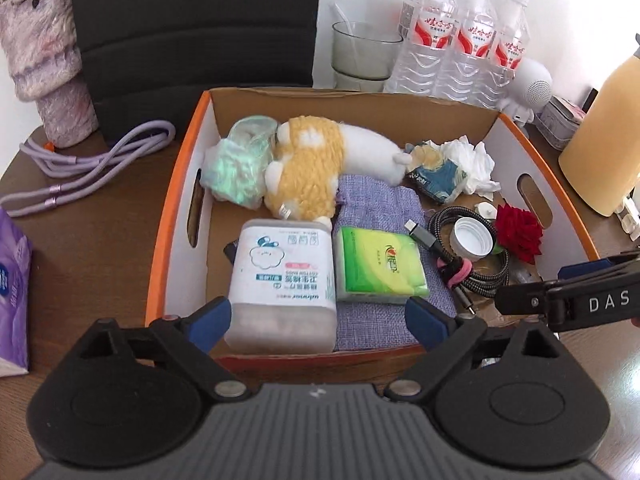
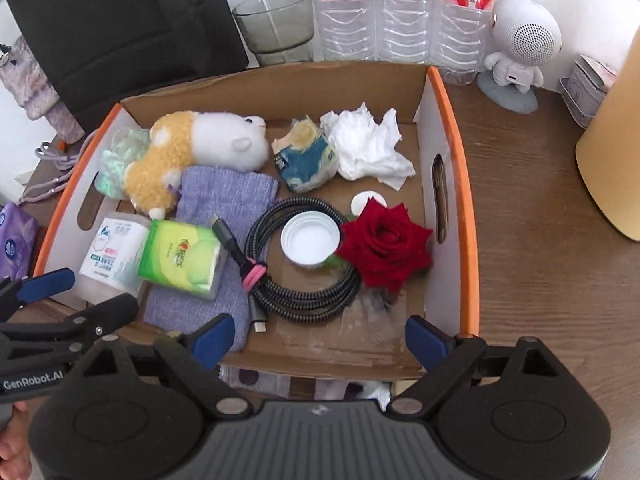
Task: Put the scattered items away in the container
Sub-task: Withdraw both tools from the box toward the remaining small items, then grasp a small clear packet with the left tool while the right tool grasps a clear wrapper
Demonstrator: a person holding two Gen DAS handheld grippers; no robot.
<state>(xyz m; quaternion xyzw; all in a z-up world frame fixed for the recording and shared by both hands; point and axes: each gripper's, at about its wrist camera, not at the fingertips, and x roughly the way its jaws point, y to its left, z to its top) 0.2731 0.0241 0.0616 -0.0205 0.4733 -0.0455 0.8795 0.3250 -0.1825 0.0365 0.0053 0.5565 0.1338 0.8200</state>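
Observation:
The cardboard box (image 1: 172, 208) with an orange rim (image 2: 466, 200) holds a yellow-and-white plush toy (image 1: 308, 168), a cotton bud tub (image 1: 284, 276), a green tissue pack (image 1: 378, 264), a purple cloth pouch (image 2: 224, 192), a coiled braided cable (image 2: 312, 304), a white lid (image 2: 310, 240), a red rose (image 2: 384, 244) and crumpled tissue (image 2: 368, 148). My left gripper (image 1: 318, 316) hangs open above the box's near wall, over the tub and the pouch. My right gripper (image 2: 320, 338) is open over the near right part, nothing between its pads. Both point steeply down.
A purple cord (image 1: 80, 168) and a purple tissue pack (image 1: 12, 280) lie on the brown table left of the box. Behind it stand three water bottles (image 2: 404, 8), a glass (image 2: 276, 24) and a black chair (image 1: 192, 20). A white robot speaker (image 2: 520, 40) and a yellow jug (image 1: 604, 128) stand at right.

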